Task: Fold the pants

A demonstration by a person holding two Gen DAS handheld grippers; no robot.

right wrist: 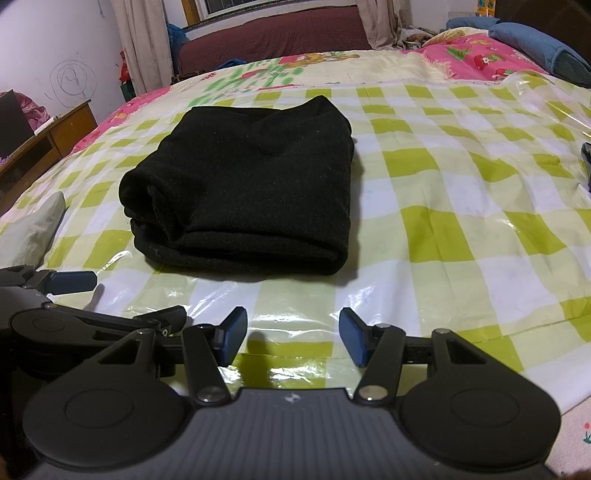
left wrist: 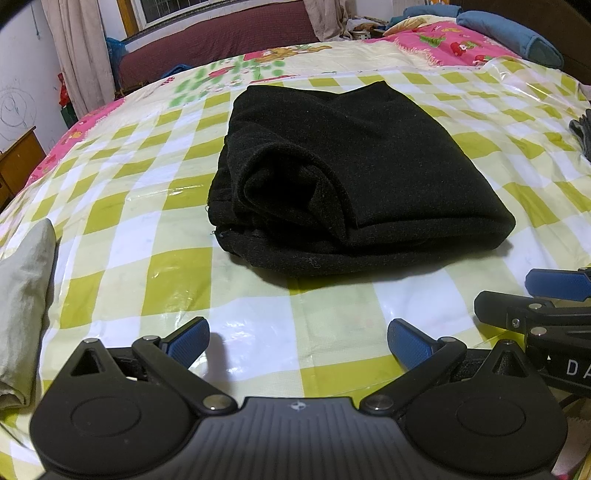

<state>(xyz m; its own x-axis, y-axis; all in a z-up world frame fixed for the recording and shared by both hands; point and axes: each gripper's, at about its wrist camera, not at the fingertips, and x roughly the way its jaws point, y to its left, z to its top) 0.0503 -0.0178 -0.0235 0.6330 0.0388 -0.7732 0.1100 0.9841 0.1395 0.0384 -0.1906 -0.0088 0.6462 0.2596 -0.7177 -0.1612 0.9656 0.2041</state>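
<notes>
A glossy plastic sheet (left wrist: 147, 266) checked in lime green and white covers the near part of a bed, laid over a cream and pink cartoon-print bedspread (left wrist: 443, 40) that shows along the far and left edges. A crumpled grey-beige cloth (left wrist: 26, 295) lies at the sheet's left edge. Blue pillows (left wrist: 517, 33) sit at the far right corner of the bed. Beyond the bed stands a maroon sofa (right wrist: 273, 33) under a window, flanked by pale curtains (right wrist: 144, 44). A wooden cabinet (right wrist: 48, 140) stands against the left wall, which bears a scribbled spiral drawing (right wrist: 72, 79). A dark glove-like item (left wrist: 583, 133) lies at the right edge.
</notes>
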